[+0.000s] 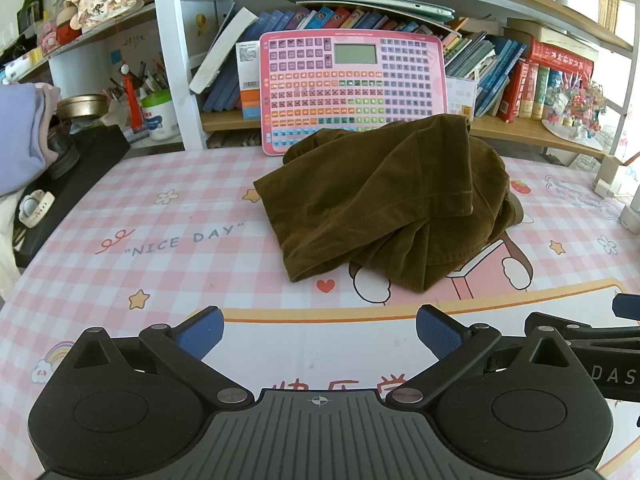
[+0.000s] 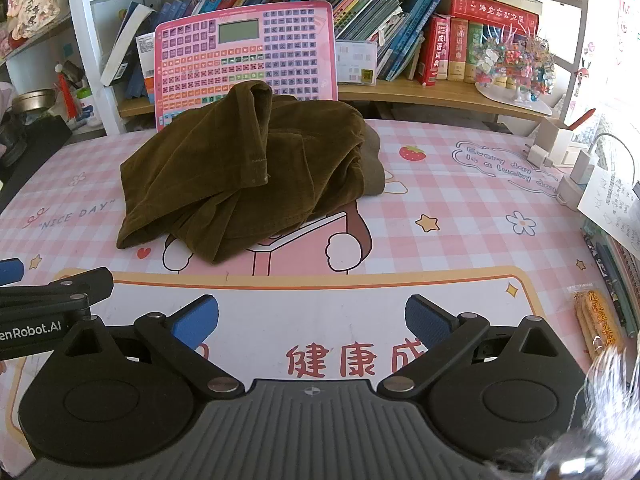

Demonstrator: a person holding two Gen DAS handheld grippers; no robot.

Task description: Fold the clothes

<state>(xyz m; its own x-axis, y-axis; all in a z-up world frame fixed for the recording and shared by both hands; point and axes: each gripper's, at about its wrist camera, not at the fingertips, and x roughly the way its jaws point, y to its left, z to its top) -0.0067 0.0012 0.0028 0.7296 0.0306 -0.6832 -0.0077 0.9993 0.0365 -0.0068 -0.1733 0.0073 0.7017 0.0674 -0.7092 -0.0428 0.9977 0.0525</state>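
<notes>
A crumpled brown corduroy garment [image 1: 388, 200] lies in a heap on the pink checked table mat [image 1: 160, 216], seen too in the right wrist view as the garment [image 2: 248, 168] on the mat [image 2: 460, 208]. My left gripper [image 1: 320, 330] hovers open near the table's front edge, well short of the garment, nothing between its blue-padded fingers. My right gripper [image 2: 312, 320] is open too, likewise in front of the cloth and apart from it. The two grippers sit side by side; part of the right one [image 1: 592, 336] shows at the left view's right edge.
A pink keyboard-like board [image 1: 352, 88] leans against shelves of books [image 1: 520, 76] behind the garment. A black box [image 1: 72, 184] and folded lilac clothes [image 1: 20, 136] sit at the left. Chargers [image 2: 576, 164], papers and a snack pack [image 2: 598, 320] lie at the right.
</notes>
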